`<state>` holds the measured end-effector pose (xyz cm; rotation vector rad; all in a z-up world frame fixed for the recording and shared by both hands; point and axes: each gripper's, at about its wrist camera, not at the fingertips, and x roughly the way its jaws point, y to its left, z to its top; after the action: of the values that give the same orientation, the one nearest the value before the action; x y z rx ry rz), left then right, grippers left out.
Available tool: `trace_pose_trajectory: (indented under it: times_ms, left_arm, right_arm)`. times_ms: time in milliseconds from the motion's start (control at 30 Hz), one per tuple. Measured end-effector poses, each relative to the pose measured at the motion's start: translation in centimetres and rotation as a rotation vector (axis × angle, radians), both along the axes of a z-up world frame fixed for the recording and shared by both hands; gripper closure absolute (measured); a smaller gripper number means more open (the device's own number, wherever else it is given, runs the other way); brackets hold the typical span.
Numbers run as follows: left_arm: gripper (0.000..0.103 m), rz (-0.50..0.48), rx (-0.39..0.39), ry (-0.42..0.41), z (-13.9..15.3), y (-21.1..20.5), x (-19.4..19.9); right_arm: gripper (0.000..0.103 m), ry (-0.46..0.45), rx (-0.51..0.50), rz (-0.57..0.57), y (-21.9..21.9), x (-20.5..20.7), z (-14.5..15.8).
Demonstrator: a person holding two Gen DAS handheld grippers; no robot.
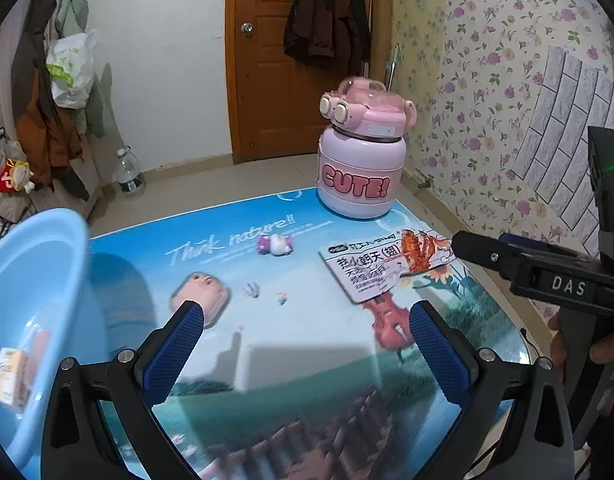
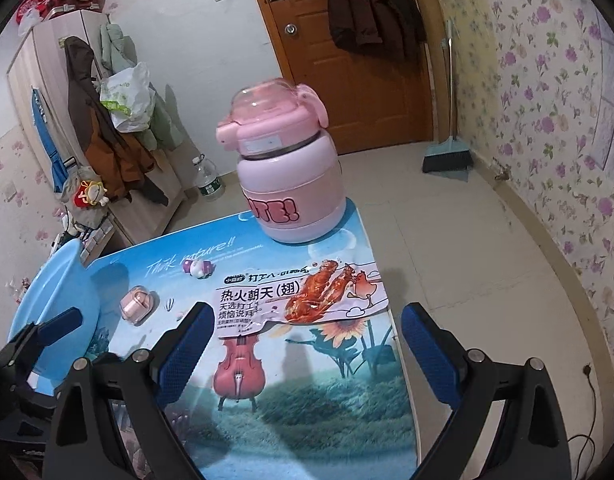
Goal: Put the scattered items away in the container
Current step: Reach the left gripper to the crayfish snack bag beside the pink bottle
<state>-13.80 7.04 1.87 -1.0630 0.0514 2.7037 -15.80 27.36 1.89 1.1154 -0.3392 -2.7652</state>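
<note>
A light blue basin [image 1: 31, 280] stands at the table's left edge with a small packet [image 1: 11, 376] lying inside. My left gripper [image 1: 307, 344] hovers open over the mat, empty; a small pink case [image 1: 203, 296] lies just beyond its left finger. A purple-and-white toy [image 1: 275, 243] sits farther back. The snack packet [image 2: 303, 296] with a red chicken-wing picture lies flat right in front of my right gripper [image 2: 303, 344], which is open and empty. The pink case [image 2: 135, 305], toy [image 2: 198, 268] and basin [image 2: 55, 296] show to its left.
A big pink "CUTE!" bottle [image 1: 361, 160] stands at the far right corner of the table [image 1: 307, 380]. The table's right edge [image 2: 403, 360] drops to tiled floor. A broom [image 2: 447, 160] leans by the door; coats hang at left.
</note>
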Motion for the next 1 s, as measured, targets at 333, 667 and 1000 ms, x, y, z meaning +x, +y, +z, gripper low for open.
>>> trace_pose_trajectory:
  times_ms: [333, 667, 1000]
  left_arm:
    - [0.0, -0.043, 0.061, -0.044, -1.1, 2.7, -2.7]
    - [0.0, -0.111, 0.025, -0.077, -2.7, 5.4, -4.9]
    - [0.0, -0.159, 0.035, -0.114, -3.9, 7.2, -6.2]
  right_arm:
    - [0.008, -0.082, -0.122, -0.045, 2.8, -3.2, -2.3]
    - [0.008, -0.11, -0.169, -0.034, 3.8, -5.1, -3.4]
    - [0.008, -0.138, -0.202, -0.017, 4.6, -6.6, -4.4]
